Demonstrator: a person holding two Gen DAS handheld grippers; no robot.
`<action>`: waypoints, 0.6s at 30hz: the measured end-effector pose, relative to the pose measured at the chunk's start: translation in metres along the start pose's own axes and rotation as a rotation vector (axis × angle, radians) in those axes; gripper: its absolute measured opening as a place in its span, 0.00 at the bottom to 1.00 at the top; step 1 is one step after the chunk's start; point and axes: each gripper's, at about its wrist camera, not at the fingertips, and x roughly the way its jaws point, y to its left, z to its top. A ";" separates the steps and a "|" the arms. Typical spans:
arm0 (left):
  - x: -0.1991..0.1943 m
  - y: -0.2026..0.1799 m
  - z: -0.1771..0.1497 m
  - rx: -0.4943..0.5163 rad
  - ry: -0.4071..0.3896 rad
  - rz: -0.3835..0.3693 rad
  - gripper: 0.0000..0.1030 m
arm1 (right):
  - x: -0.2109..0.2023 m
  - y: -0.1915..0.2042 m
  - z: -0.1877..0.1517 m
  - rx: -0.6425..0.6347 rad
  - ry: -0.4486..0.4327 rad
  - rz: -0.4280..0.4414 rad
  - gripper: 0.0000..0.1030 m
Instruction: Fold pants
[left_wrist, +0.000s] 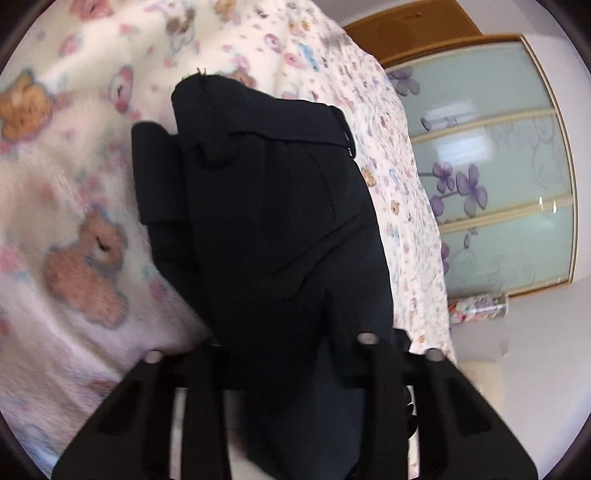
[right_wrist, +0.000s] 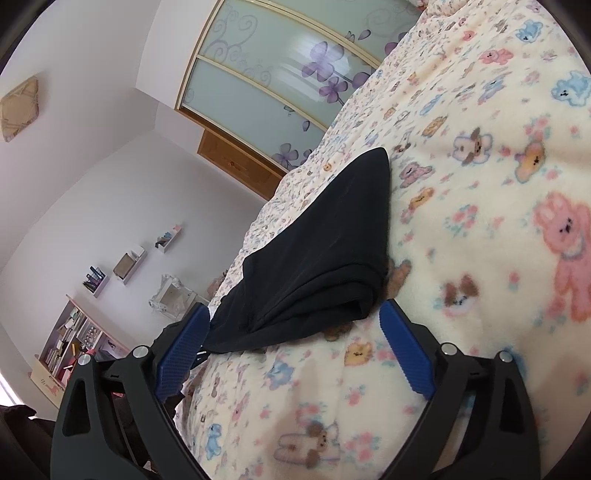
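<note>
On the bed: one pair of dark pants (right_wrist: 321, 258), lying folded in layers on one teddy-bear blanket (right_wrist: 480, 229).
Pants: near the blanket's edge, waistband (left_wrist: 295, 133) at the far end in the left view.
Left gripper (left_wrist: 288, 369): fabric fills the narrow gap between its fingers; pinched on the pants' near end.
Right gripper (right_wrist: 295, 354): two blue pads (right_wrist: 406, 354) spread wide, holding nothing, either side of the folded end.
Background: one sliding wardrobe door (left_wrist: 498, 166) with purple flowers.
</note>
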 end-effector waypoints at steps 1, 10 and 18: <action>-0.005 -0.005 -0.002 0.029 -0.014 0.010 0.20 | 0.000 0.000 0.000 0.000 0.000 0.003 0.93; -0.034 -0.142 -0.054 0.563 -0.208 0.232 0.15 | -0.002 -0.001 0.000 0.005 -0.006 0.025 0.94; -0.019 -0.267 -0.189 1.056 -0.230 0.127 0.15 | -0.006 -0.006 0.000 0.023 -0.022 0.070 0.95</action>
